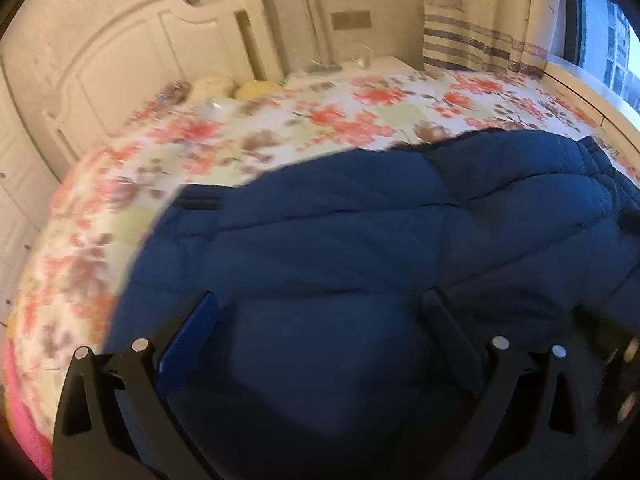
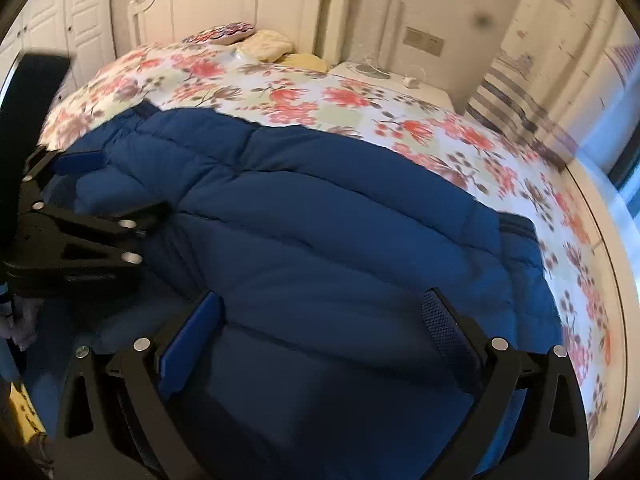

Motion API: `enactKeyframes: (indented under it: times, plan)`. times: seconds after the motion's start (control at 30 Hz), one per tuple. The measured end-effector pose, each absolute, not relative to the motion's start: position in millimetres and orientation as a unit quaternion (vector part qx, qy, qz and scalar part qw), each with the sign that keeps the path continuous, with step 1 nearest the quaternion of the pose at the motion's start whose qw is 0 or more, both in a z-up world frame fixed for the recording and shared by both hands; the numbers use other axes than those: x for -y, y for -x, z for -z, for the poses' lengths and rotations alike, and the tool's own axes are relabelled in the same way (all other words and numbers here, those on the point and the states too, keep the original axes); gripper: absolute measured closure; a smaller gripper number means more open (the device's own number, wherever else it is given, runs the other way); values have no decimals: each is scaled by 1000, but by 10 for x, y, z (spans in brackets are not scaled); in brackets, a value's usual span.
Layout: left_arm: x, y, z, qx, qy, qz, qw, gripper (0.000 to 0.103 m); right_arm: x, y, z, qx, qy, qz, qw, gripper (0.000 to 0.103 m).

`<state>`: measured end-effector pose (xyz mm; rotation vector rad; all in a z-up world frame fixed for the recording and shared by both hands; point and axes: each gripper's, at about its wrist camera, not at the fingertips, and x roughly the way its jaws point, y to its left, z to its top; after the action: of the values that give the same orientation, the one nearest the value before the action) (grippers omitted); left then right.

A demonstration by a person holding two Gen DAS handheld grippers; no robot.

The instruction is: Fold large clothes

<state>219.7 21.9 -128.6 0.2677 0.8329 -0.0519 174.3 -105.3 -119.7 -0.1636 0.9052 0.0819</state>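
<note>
Floral bed (image 1: 248,136) under blue padded coat (image 2: 340,216); both grippers' fingers (image 2: 192,344) spread, empty.

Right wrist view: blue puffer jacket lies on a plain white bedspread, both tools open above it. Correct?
Not quite. The bedspread is not plain white; it carries a red and pink floral print, clear in the right wrist view. The rest stands: the blue puffer jacket lies on it, and the right tool and left tool are both open above it.
</note>
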Motion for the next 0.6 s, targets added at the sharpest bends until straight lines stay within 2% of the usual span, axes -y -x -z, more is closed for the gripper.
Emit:
enactKeyframes:
  times: [0.2, 0.3, 0.6]
  plan:
    - [-849, -1819, 1244, -379, -131, -52, 914, 2, 1599, -1425, 1205, -431, 29, -8, 902, 6]
    - [-1189, -1710, 1338, -378, -61, -35, 923, 2, 1753, -1341, 1314, -426, -9, -25, 904, 5]
    - [-1232, -1656, 1300, -386, -45, -47, 920, 2, 1731, -1203, 1227, -418, -21, 4, 908, 5]
